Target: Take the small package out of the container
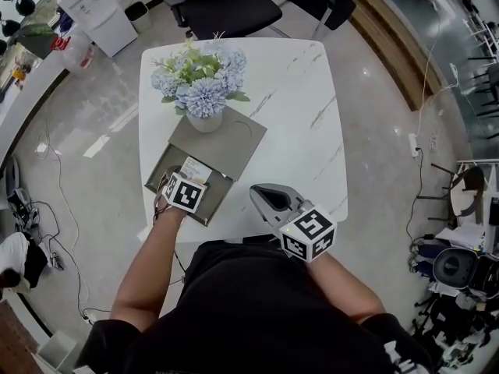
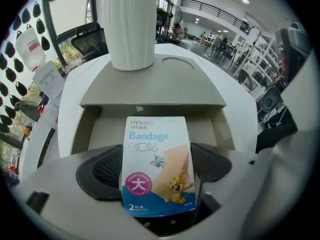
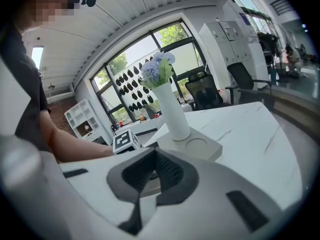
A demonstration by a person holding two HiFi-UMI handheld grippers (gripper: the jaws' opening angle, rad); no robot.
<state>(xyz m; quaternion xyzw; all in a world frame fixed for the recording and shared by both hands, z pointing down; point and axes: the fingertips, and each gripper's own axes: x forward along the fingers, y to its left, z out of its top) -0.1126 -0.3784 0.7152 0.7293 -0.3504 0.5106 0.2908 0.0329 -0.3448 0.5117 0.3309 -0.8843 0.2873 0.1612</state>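
The small package (image 2: 155,149) is a white and blue bandage packet with a cartoon print. It stands between the pads of my left gripper (image 2: 157,166), which is shut on it, just above the open grey container (image 2: 100,129). In the head view the package (image 1: 195,169) pokes out ahead of the left gripper (image 1: 187,184) over the container's open tray (image 1: 160,179). The container's lid (image 1: 234,142) is slid back with a white vase (image 1: 204,121) standing on it. My right gripper (image 1: 265,195) hovers near the table's front edge, shut with nothing in it (image 3: 152,176).
The white marble table (image 1: 296,115) carries only the container and the vase of blue flowers (image 1: 201,76). A black office chair (image 1: 226,6) stands beyond the far edge. Cables and boxes lie on the floor at left and right.
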